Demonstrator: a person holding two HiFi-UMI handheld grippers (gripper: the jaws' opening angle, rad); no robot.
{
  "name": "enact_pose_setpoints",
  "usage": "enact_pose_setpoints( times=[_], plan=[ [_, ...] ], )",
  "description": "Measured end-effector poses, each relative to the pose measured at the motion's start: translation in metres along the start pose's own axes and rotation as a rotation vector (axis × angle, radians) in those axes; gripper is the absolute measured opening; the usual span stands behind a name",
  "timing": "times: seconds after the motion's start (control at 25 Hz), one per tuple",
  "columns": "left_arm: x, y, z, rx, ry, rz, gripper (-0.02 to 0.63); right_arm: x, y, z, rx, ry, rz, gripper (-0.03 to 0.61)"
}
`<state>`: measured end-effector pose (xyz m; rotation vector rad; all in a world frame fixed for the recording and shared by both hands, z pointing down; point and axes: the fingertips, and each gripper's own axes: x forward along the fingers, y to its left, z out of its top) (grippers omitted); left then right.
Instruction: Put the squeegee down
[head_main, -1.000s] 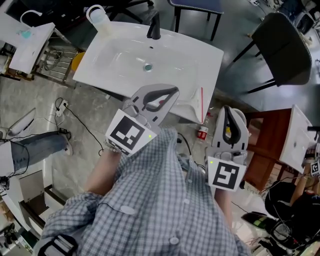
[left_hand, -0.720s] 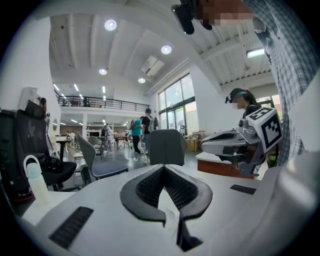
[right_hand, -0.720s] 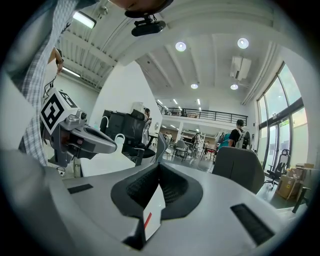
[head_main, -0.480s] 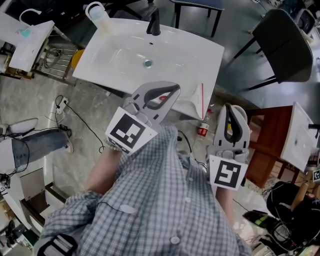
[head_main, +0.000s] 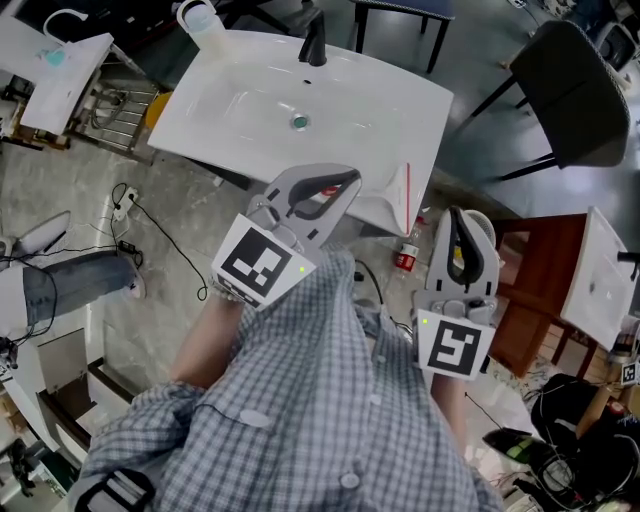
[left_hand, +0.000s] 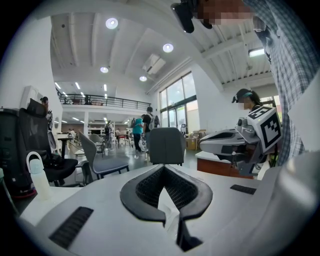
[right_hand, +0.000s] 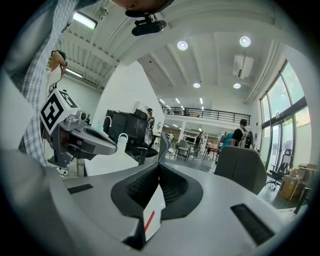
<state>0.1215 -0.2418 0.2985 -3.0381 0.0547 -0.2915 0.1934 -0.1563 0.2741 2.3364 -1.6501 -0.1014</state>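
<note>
your left gripper (left_hand: 162, 168) is clenched on nothing: the dark pads meet at the tips, and only pale surface shows through the gap behind them. your right gripper (right_hand: 160, 165) is pressed together the same way, also empty. through its gap you catch a white piece with a red stripe, but that lies beyond the jaws, not between the pads.

from the head view, both grippers sit close to your chest, well apart from the white sink (head_main: 380, 100) in front of you. the squeegee (head_main: 404, 195), as far as i can judge, is that thin white piece with the red edge resting at the sink's near right corner, just ahead of your right gripper. neither gripper touches it.

so the put-down looks done and you are in the retreat. the next move calls for little: keep both jaws closed and clear of that corner, since a nudge could knock the squeegee off the rim.
</note>
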Motion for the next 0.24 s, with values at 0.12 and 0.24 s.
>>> enact_pose_setpoints(
  times=[0.12,0.24],
  plan=[
    [-0.0028,-0.0029,-0.0018,0.000,0.004,0.002,0.008,-0.0034,0.0025,-0.0003,0.000,-0.002,0.003,0.009],
    [-0.0053,-0.0058,-0.0026,0.001,0.005,0.002,0.008,-0.0068,0.0043,-0.0015,0.001,0.001,0.005,0.009]
  ],
)
